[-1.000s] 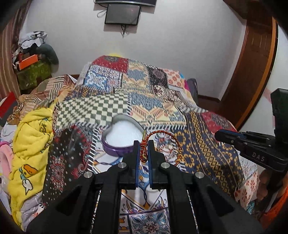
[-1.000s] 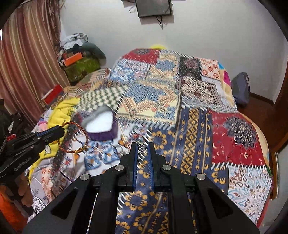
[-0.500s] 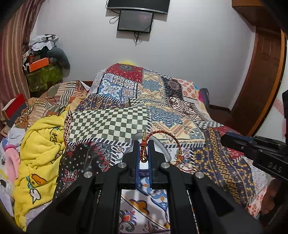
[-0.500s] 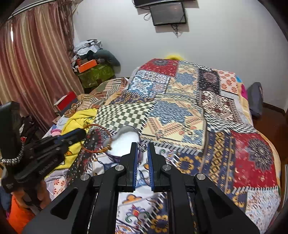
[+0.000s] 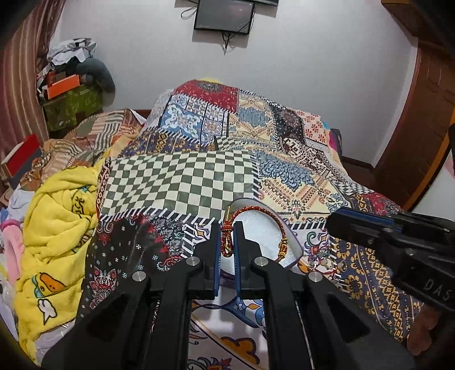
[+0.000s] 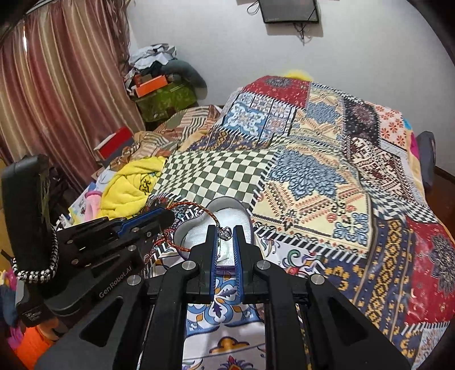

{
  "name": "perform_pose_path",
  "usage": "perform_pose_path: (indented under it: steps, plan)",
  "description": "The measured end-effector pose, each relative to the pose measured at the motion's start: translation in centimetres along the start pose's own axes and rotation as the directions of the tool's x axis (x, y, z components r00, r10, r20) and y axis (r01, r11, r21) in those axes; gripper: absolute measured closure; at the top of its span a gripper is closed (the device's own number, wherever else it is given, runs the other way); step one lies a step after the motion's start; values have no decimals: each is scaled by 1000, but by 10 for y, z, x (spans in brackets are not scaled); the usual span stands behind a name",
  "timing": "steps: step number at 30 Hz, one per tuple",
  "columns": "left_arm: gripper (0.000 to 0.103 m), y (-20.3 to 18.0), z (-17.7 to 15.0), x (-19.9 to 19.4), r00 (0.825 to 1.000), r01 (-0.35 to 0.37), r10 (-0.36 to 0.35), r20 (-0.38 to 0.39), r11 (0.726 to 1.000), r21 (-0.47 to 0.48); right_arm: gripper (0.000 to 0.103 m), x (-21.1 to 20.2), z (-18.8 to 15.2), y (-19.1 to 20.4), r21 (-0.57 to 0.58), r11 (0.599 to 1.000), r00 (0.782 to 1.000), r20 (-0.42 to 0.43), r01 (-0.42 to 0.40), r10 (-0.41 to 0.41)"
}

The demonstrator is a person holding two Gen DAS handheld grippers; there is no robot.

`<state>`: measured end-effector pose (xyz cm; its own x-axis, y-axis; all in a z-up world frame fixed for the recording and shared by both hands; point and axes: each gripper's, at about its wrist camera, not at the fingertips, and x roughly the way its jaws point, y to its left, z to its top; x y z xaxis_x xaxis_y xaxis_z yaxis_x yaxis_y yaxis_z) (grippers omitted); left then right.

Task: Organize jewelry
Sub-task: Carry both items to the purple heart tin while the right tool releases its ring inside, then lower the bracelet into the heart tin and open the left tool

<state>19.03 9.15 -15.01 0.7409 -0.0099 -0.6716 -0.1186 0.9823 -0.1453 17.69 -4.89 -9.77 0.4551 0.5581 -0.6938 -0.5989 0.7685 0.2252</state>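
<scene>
A heart-shaped box (image 6: 227, 210) with a white lining and purple wall sits open on the patchwork quilt (image 6: 327, 159). My left gripper (image 5: 227, 227) is shut on a red and gold braided bracelet (image 5: 257, 212) and holds it over the box (image 5: 256, 227). My right gripper (image 6: 226, 232) is shut on a small silver pendant (image 6: 225, 234) with a thin chain, also just above the box. In the right wrist view the left gripper (image 6: 159, 219) reaches in from the left with the bracelet (image 6: 196, 205). In the left wrist view the right gripper (image 5: 341, 224) comes in from the right.
A yellow cartoon blanket (image 5: 57, 233) lies bunched at the bed's left edge. More small jewelry (image 5: 321, 261) lies on the quilt right of the box. Clutter and boxes (image 5: 71, 94) stand by the curtain. A monitor (image 5: 223, 15) hangs on the wall.
Both grippers have moved toward the heart box with their pieces. The right gripper swung left and now hangs over the box beside the left one.
</scene>
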Motion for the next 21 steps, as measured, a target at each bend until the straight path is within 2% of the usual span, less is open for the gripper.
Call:
perform_pose_path:
  steps: [10,21]
  plan:
    - [97,1,-2,20,999,-8,9,-43,1000,28,93,42,-4,-6,8,1000,995,-96,-3,4]
    - [97,1,-2,30,997,11,-9,-78,1000,20,93,53,-11,-9,-11,1000,992,-126,-4,3]
